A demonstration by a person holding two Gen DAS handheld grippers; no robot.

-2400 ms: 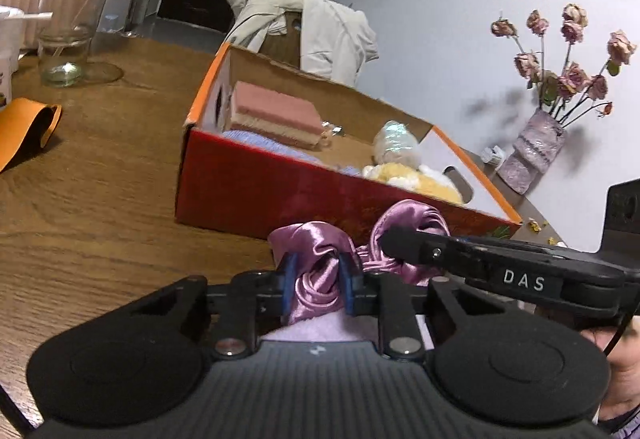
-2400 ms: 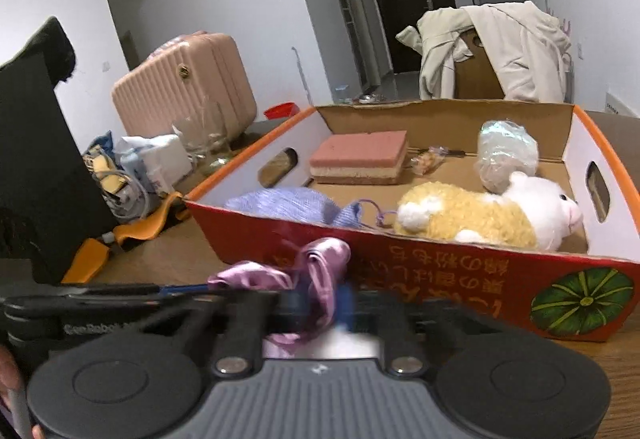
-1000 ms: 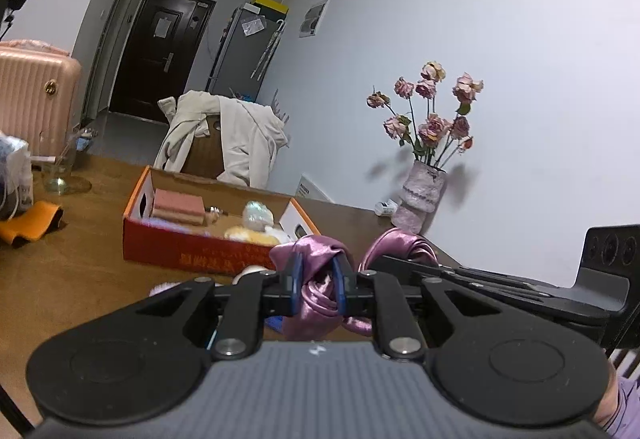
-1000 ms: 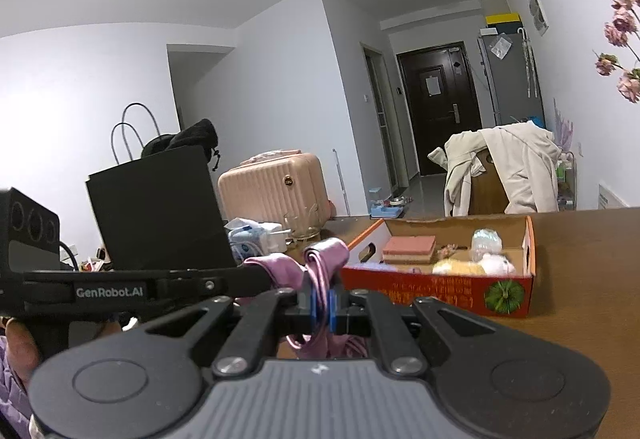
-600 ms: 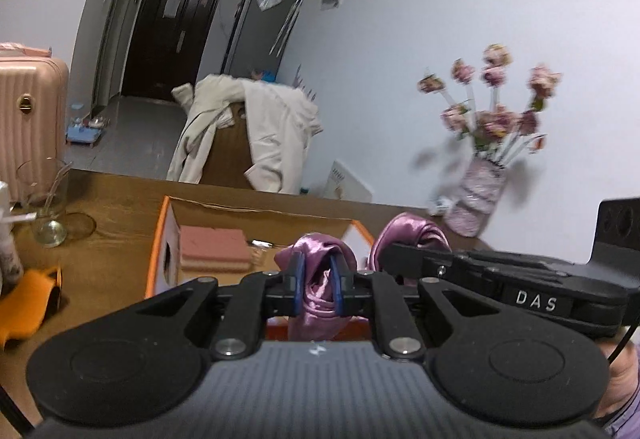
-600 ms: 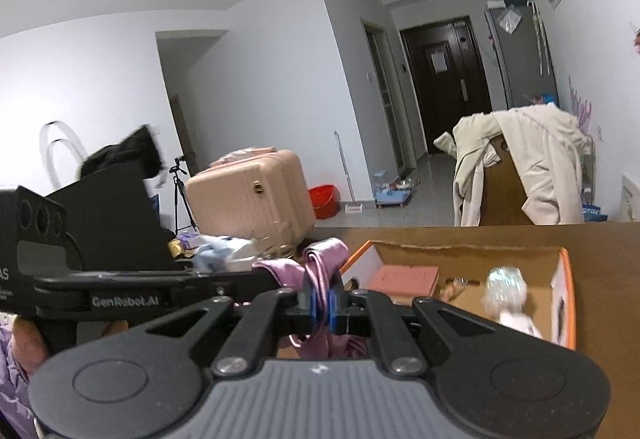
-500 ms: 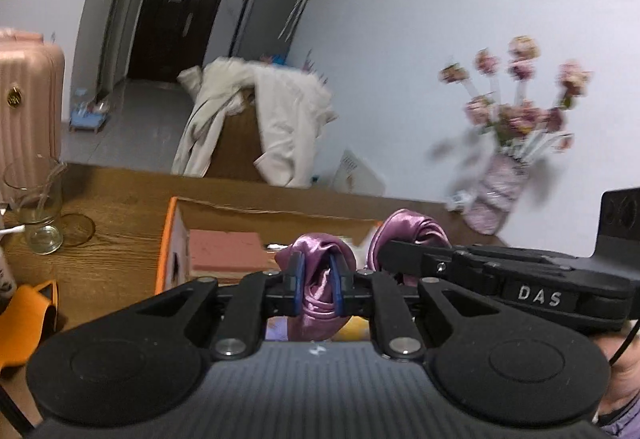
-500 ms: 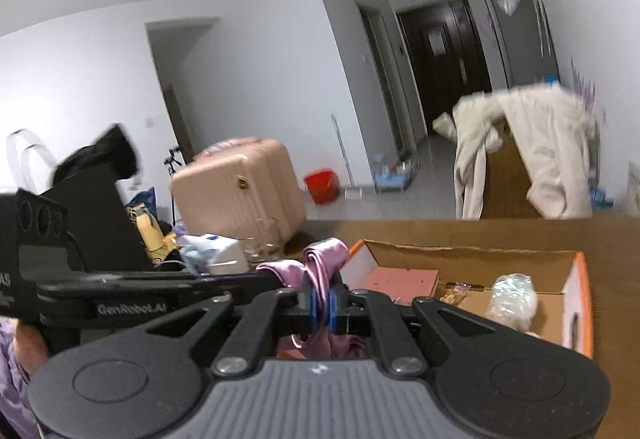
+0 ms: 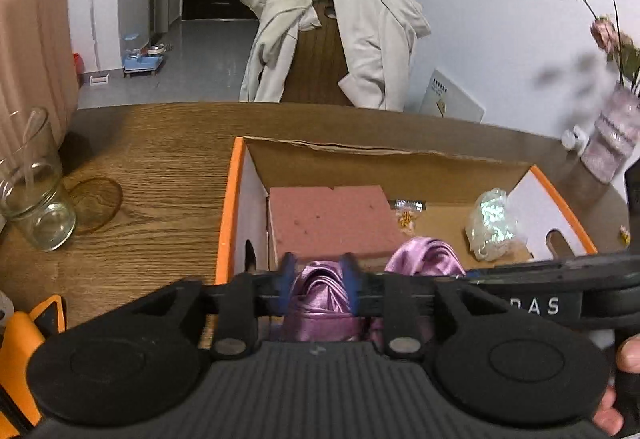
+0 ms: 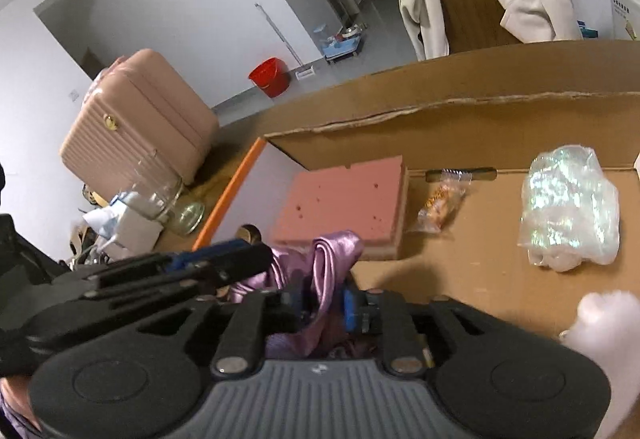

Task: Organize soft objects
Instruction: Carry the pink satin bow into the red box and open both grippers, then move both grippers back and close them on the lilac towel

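Both grippers hold one purple satin cloth (image 9: pixel 320 293) over the near part of an orange-rimmed cardboard box (image 9: pixel 230 199). My left gripper (image 9: pixel 318 281) is shut on one bunch of the cloth. My right gripper (image 10: pixel 323 301) is shut on another fold of the cloth (image 10: pixel 332 259). The right gripper's body crosses the left wrist view at the right (image 9: pixel 552 291). In the box lie a pink sponge block (image 10: pixel 344 199), a shiny plastic-wrapped bundle (image 10: pixel 568 207) and a small snack packet (image 10: pixel 440 199). A white plush paw (image 10: pixel 604 323) shows at the right edge.
A glass jar (image 9: pixel 32 199) stands on the wooden table (image 9: pixel 152 143) left of the box. An orange object (image 9: pixel 24 339) lies at the near left. A chair with a beige coat (image 9: pixel 340 39) stands behind the table. A vase of dried roses (image 9: pixel 612 135) is far right; a pink suitcase (image 10: pixel 136 123) at the left.
Both grippers have tilted down and moved forward with the cloth, from above the table to low over the box's near part. Both stay shut on it.
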